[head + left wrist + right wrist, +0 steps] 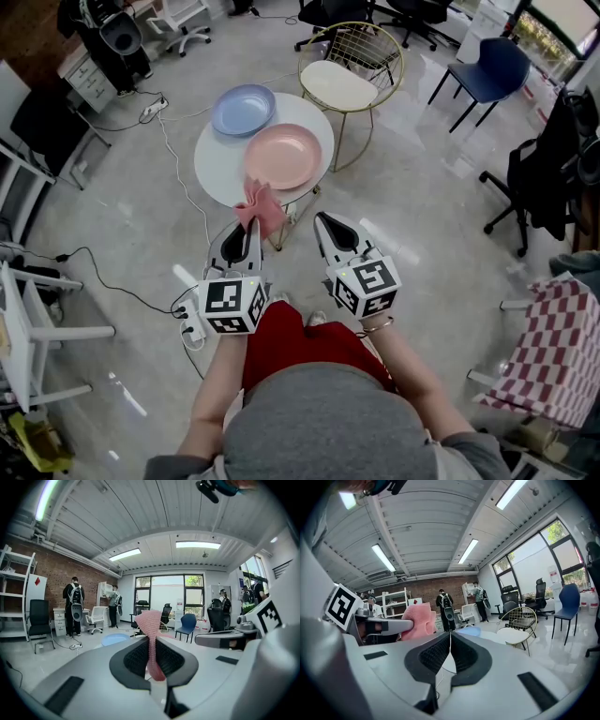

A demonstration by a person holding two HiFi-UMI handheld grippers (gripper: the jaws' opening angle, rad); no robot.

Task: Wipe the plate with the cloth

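Note:
A pink plate (282, 156) and a blue plate (243, 109) lie on a small round white table (217, 161). My left gripper (251, 228) is shut on a pink cloth (262, 208), which sticks up from the jaws just short of the table's near edge. The same cloth (151, 634) stands pinched between the jaws in the left gripper view. My right gripper (330, 225) is shut with nothing in it, held beside the left one. In the right gripper view the cloth (417, 619) shows at left, and the blue plate (468, 631) lies past my right gripper (449, 649).
A gold wire chair with a cream seat (345, 82) stands behind the table. A cable and power strip (155, 109) run over the floor at left. A dark blue chair (494, 67) and black office chairs stand at right. People stand far off by the brick wall (75, 605).

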